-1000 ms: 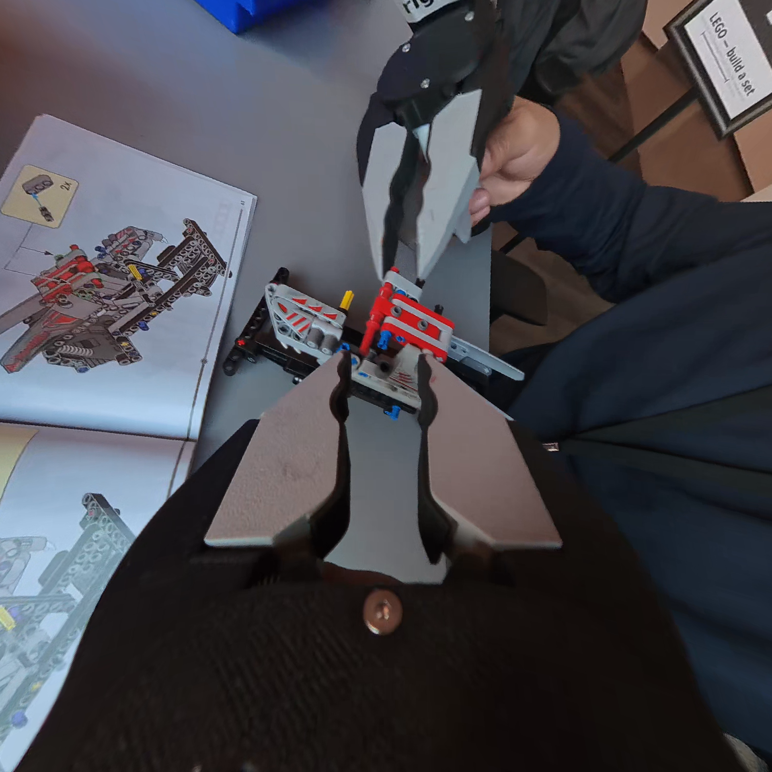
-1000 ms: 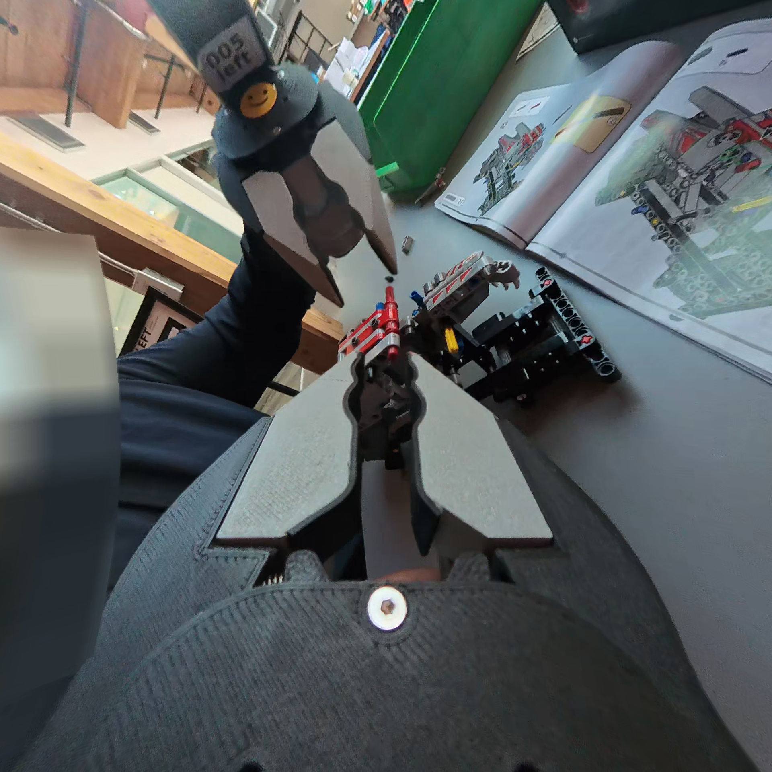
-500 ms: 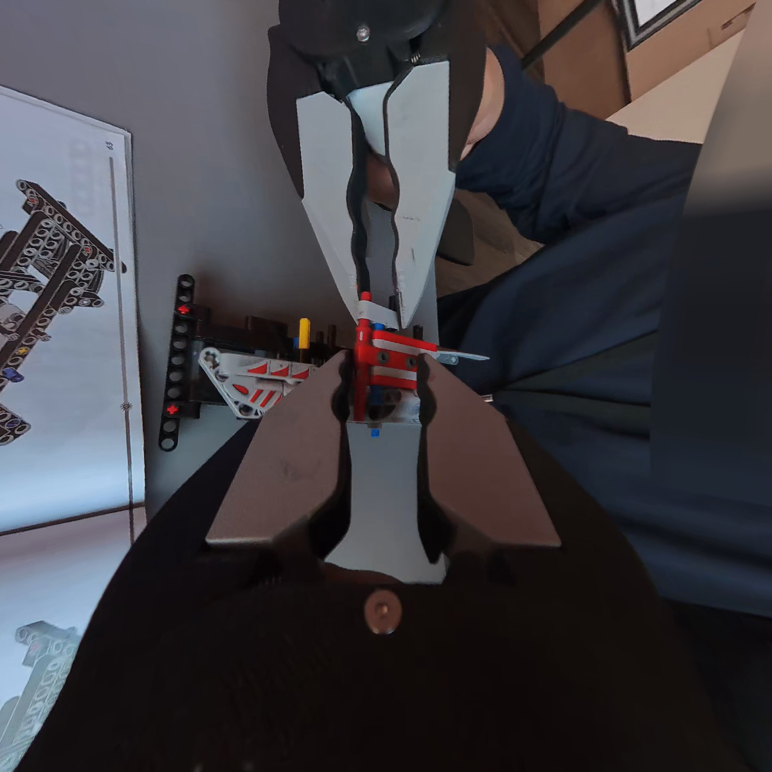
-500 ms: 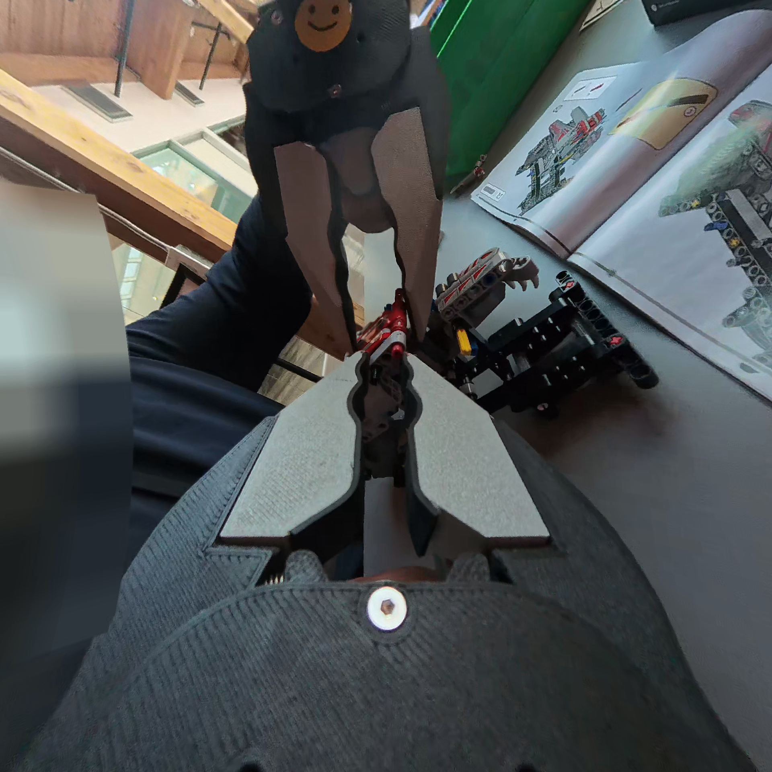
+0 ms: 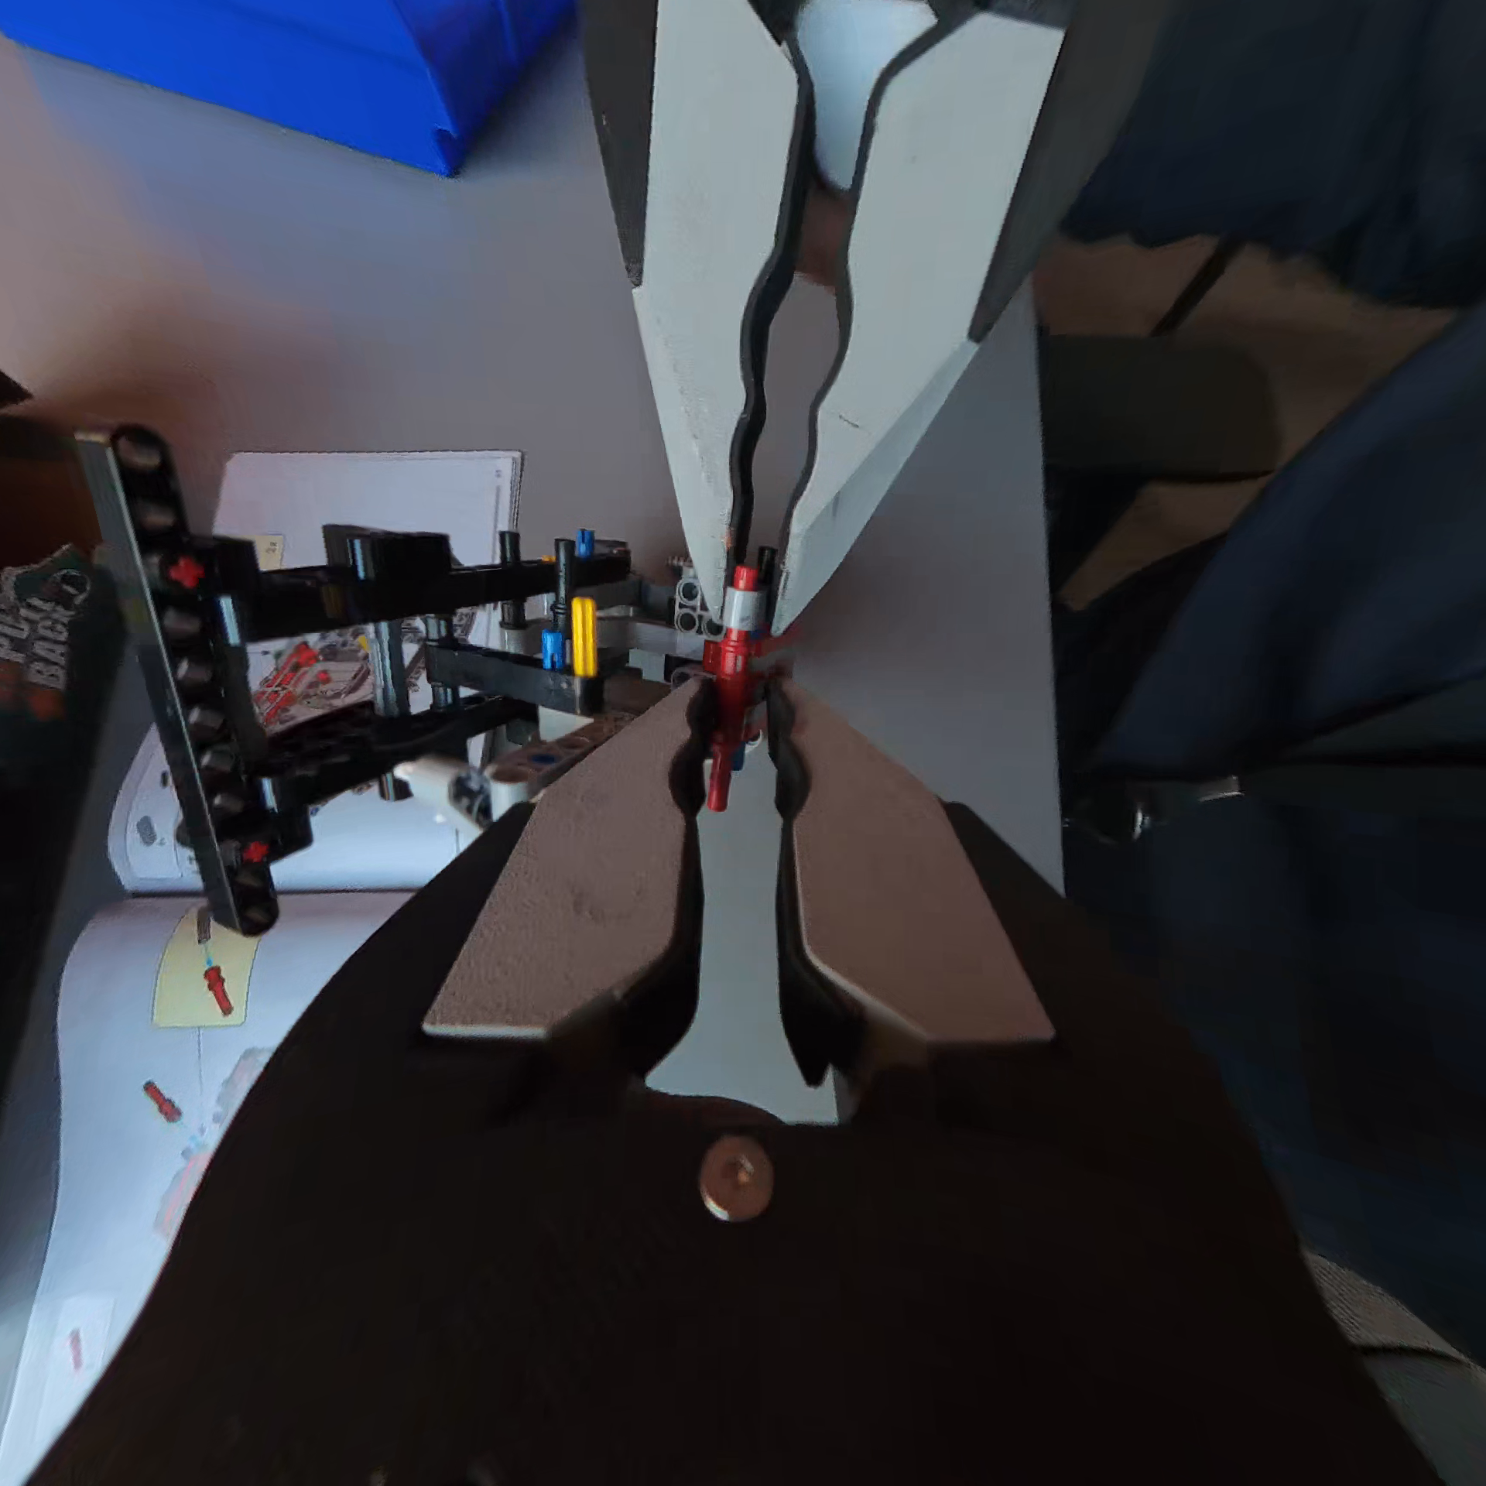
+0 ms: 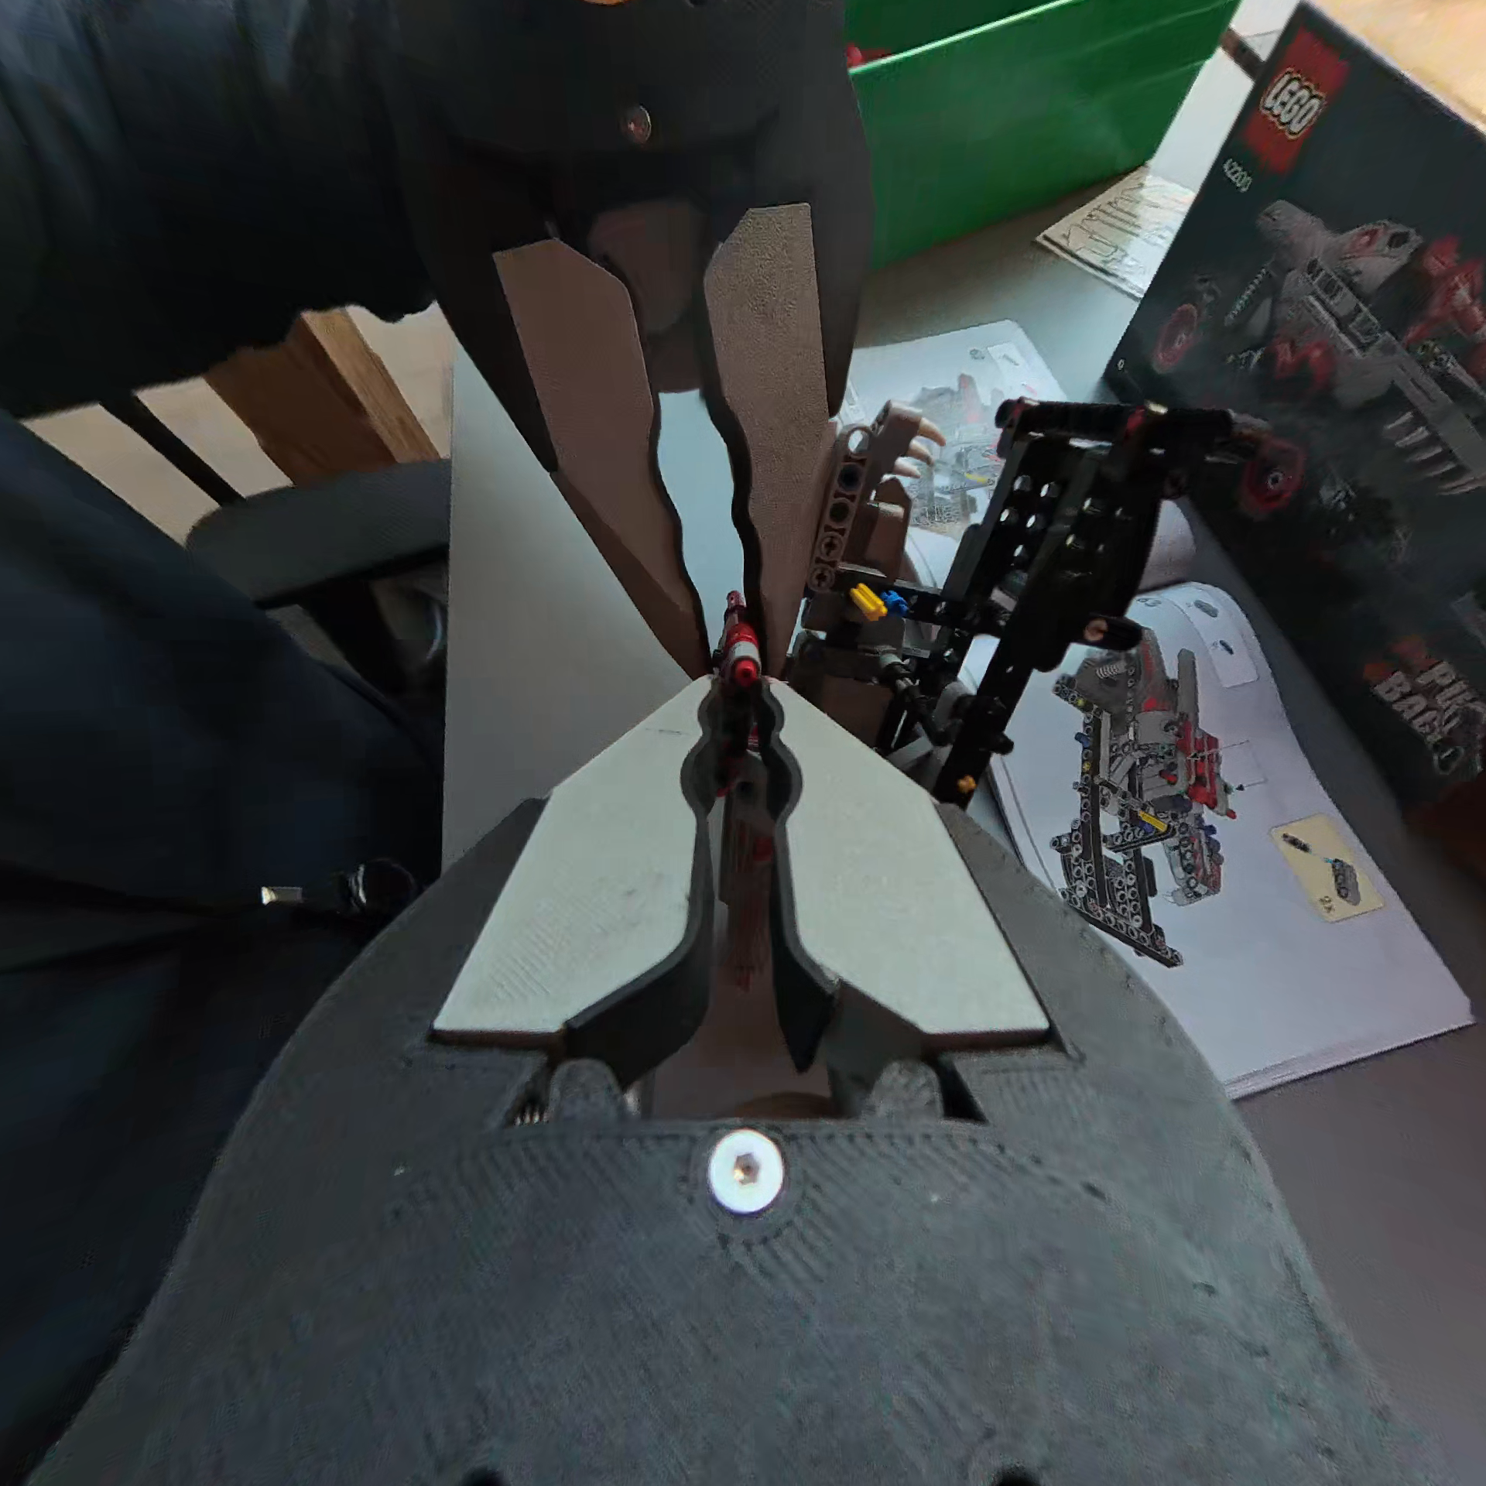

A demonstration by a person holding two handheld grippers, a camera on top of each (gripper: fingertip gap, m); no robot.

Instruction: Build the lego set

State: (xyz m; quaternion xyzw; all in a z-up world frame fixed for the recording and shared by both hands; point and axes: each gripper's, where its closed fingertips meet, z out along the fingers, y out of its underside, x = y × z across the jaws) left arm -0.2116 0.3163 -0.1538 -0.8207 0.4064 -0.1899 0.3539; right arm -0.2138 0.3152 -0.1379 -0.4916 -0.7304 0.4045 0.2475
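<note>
The half-built lego model [image 5: 450,611], a black beam frame with grey, yellow and blue parts, is held up off the grey table [image 5: 322,322] and tilted. Its red end piece [image 5: 736,667] sits between both grippers' tips. My left gripper [image 5: 733,699] is shut on this red piece from below. My right gripper [image 5: 752,579] comes down from above and pinches the same end. In the right wrist view my right gripper [image 6: 736,699] is shut on the red end [image 6: 741,655], the left gripper [image 6: 728,643] meets it tip to tip, and the black frame [image 6: 1045,563] sticks out to the right.
An open instruction booklet [image 6: 1286,884] lies on the table under the model and also shows in the left wrist view [image 5: 104,1085]. The dark lego box [image 6: 1327,362] stands behind it. There is a green bin [image 6: 1005,121] and a blue bin [image 5: 322,72]. The table edge and a dark sleeve [image 6: 161,201] are close by. Left and right tips are no more than a few centimetres apart.
The model has been lifted off the table and turned so its frame stands up. My left gripper has narrowed onto the red end. The two grippers have come together tip to tip.
</note>
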